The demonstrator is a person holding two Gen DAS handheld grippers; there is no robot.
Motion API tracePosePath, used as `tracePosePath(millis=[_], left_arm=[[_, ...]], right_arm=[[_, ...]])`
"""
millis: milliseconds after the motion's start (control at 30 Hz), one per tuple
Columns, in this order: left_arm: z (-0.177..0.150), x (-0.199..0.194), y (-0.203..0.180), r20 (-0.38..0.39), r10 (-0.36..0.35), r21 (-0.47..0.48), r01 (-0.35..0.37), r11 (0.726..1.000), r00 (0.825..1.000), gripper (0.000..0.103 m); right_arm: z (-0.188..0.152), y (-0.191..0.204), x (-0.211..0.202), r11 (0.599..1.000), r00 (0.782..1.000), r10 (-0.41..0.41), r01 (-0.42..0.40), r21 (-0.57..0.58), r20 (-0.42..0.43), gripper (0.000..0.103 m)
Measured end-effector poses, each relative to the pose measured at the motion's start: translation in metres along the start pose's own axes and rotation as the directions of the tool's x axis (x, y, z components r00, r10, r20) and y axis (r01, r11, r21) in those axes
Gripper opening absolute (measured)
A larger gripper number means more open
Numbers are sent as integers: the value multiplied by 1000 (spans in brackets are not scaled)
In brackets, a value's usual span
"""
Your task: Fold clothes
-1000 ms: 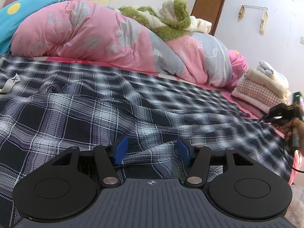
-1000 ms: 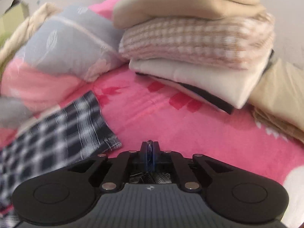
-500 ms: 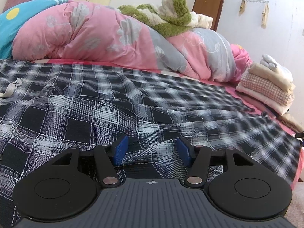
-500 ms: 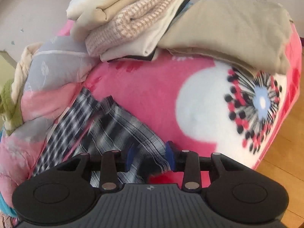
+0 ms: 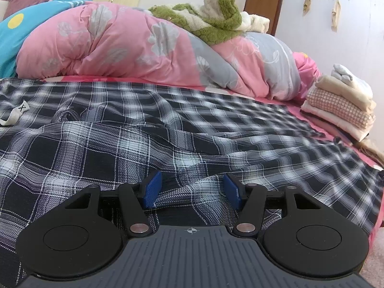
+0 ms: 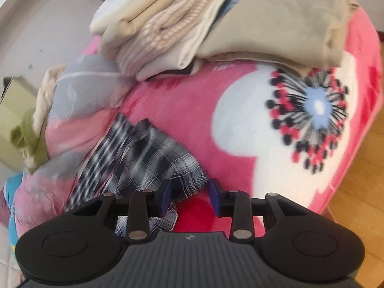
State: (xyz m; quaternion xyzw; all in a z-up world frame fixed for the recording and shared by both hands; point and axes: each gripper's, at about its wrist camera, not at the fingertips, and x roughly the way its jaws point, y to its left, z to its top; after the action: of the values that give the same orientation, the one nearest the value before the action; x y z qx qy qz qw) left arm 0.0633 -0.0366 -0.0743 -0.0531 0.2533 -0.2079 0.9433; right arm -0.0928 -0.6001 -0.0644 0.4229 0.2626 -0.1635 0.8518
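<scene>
A black-and-white plaid garment (image 5: 148,134) lies spread and wrinkled across the bed, its white size tag (image 5: 16,112) at the left. My left gripper (image 5: 190,189) rests low over its near edge, open, with a fold of plaid lying between the blue pads (image 5: 151,188). In the right wrist view, the plaid garment's corner (image 6: 144,153) lies on the pink blanket (image 6: 187,110). My right gripper (image 6: 189,198) hovers open at that corner, the cloth's edge by its left pad, nothing clamped.
A rolled pink and grey duvet (image 5: 144,45) with a green fleece (image 5: 211,19) on top lines the far side. A stack of folded clothes (image 5: 343,103) sits at the bed's right end; beside the stack (image 6: 163,26) lies a beige folded garment (image 6: 283,26). Wooden floor (image 6: 360,192) lies past the bed edge.
My right gripper opened, released the plaid and pulled back from the folded stack toward the garment's corner. The left gripper stayed open in place; the right hand left its view.
</scene>
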Motion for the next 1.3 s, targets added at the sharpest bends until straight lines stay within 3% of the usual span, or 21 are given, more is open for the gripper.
tracePosePath(millis=[67, 133, 300, 367, 467, 533, 600, 633, 733, 800, 867, 933, 967, 1033, 1067, 1100, 1133, 1200, 1267, 1300], left_arm=[[1, -2, -1, -5, 18, 4, -18, 1000, 1000, 57], [3, -3, -3, -10, 35, 8, -35, 999, 999, 57], [-1, -14, -5, -11, 68, 27, -68, 997, 998, 57], [-2, -15, -3, -10, 62, 26, -62, 998, 998, 57], [0, -21, 0, -5, 65, 14, -65, 998, 998, 57], [1, -29, 2, -1, 69, 4, -69, 998, 998, 57], [0, -39, 4, -4, 61, -4, -61, 998, 998, 57], [-1, -43, 4, -9, 57, -6, -57, 998, 998, 58], [-8, -53, 2, -37, 40, 8, -40, 999, 999, 58], [-14, -57, -1, -51, 27, 21, -26, 999, 998, 58], [-19, -60, -3, -50, 27, 32, -26, 999, 998, 59], [-23, -61, -3, -47, 33, 45, -31, 999, 998, 59], [-24, -62, -3, -43, 31, 45, -30, 999, 999, 59], [-25, -62, 0, -42, 22, 39, -21, 999, 999, 59], [-25, -62, 2, -41, 17, 36, -15, 999, 999, 59], [-25, -63, 3, -41, 14, 34, -12, 999, 999, 59], [-25, -63, 4, -40, 11, 32, -10, 999, 999, 59], [-24, -63, 5, -41, 8, 33, -7, 999, 999, 59], [-23, -62, 4, -42, 11, 32, -10, 999, 999, 59], [-22, -62, 4, -42, 13, 29, -12, 1000, 999, 59]], right_arm=[[0, 2, 5, 1000, 1000, -5, 5, -10, 13, 11], [-1, 2, 0, 1000, 999, 2, -3, 7, 34, 4], [-15, 8, -44, 999, 981, -17, 24, -34, 192, 4], [-20, 3, -43, 997, 977, -65, 74, -38, 204, 4], [-19, -17, -28, 993, 981, -112, 107, 43, 159, 7], [-20, -25, -33, 987, 974, -127, 106, 120, 186, 17], [-24, -19, -44, 980, 947, -184, 156, 122, 263, 17], [-27, -8, -48, 983, 938, -183, 166, 82, 293, 17], [-42, 38, -42, 982, 965, -42, 88, -168, 257, 23], [-61, 74, -28, 923, 988, 64, -6, -384, 139, 29], [-90, 105, -13, 793, 992, 124, -77, -604, 37, 30], [-113, 118, -2, 655, 993, 110, -46, -754, 35, 30], [-115, 116, 3, 621, 995, 90, -20, -783, 46, 30], [-103, 92, 14, 633, 996, -4, 75, -771, 93, 28], [-92, 74, 14, 671, 992, -22, 104, -734, 120, 28], [-72, 49, 7, 743, 988, -21, 120, -659, 156, 26], [-53, 30, 1, 801, 978, -66, 171, -573, 200, 24], [-19, -1, -11, 871, 945, -179, 282, -402, 274, 25], [-2, -9, -18, 879, 925, -251, 341, -332, 285, 25], [-1, -3, -20, 882, 938, -214, 306, -359, 274, 25]])
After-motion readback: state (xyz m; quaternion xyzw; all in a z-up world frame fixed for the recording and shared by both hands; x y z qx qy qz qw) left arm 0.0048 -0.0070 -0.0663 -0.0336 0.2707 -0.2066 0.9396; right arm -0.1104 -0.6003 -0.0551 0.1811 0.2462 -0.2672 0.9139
